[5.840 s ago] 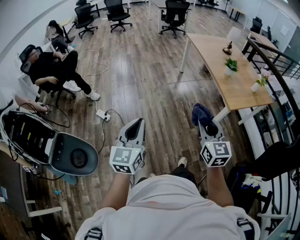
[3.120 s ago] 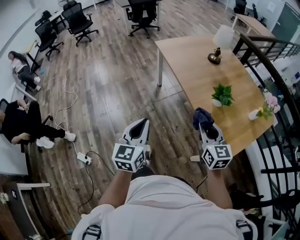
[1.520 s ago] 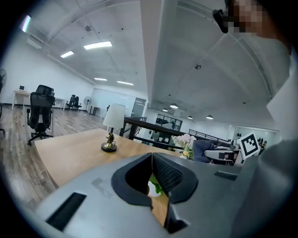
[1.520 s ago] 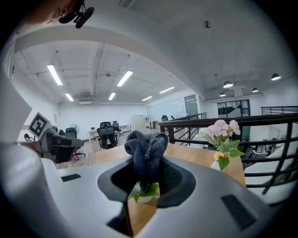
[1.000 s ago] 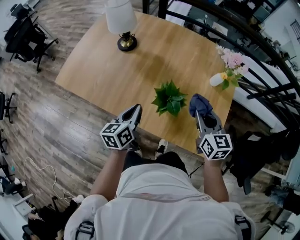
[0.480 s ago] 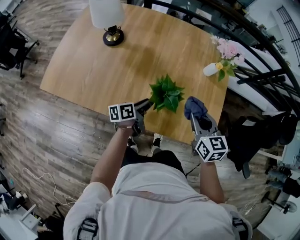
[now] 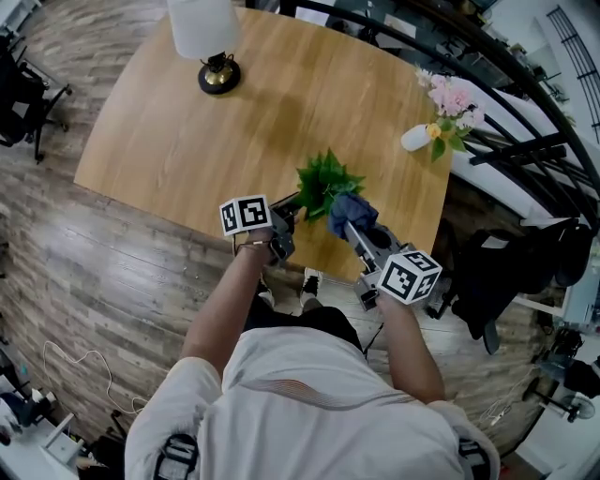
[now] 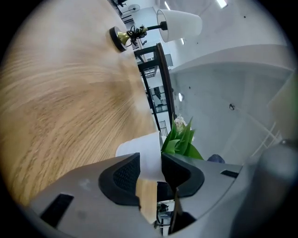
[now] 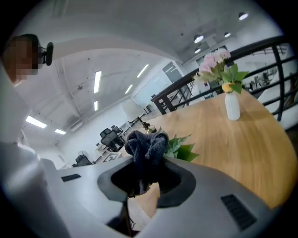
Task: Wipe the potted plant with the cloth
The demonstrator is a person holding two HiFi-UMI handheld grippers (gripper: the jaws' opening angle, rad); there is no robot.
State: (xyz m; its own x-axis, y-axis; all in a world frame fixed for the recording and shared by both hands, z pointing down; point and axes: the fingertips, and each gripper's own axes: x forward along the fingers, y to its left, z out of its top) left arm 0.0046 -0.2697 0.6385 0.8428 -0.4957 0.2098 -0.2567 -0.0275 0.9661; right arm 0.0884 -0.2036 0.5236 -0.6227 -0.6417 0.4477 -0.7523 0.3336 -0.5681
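Note:
The potted plant (image 7: 323, 180), green leaves in a small white pot, stands near the front edge of the wooden table (image 7: 187, 122). My left gripper (image 7: 292, 202) reaches it from the left, rolled on its side. In the left gripper view its jaws (image 8: 150, 169) are opening, and the white pot (image 8: 142, 148) stands between the tips without being pressed. My right gripper (image 7: 353, 228) is shut on a bunched dark blue cloth (image 7: 349, 208), which lies against the plant's right side. In the right gripper view the cloth (image 9: 146, 144) rises between the jaws with leaves (image 9: 181, 148) just behind it.
A table lamp (image 7: 204, 28) with a white shade stands at the table's far left. A white vase of pink flowers (image 7: 441, 108) stands at the right edge. A black railing (image 7: 525, 103) runs behind the table, and a dark bag (image 7: 506, 272) lies on the floor to the right.
After the walk up to the table, the left gripper dropped, rolled onto its side and opened at the pot. The right gripper swung left with the cloth onto the plant.

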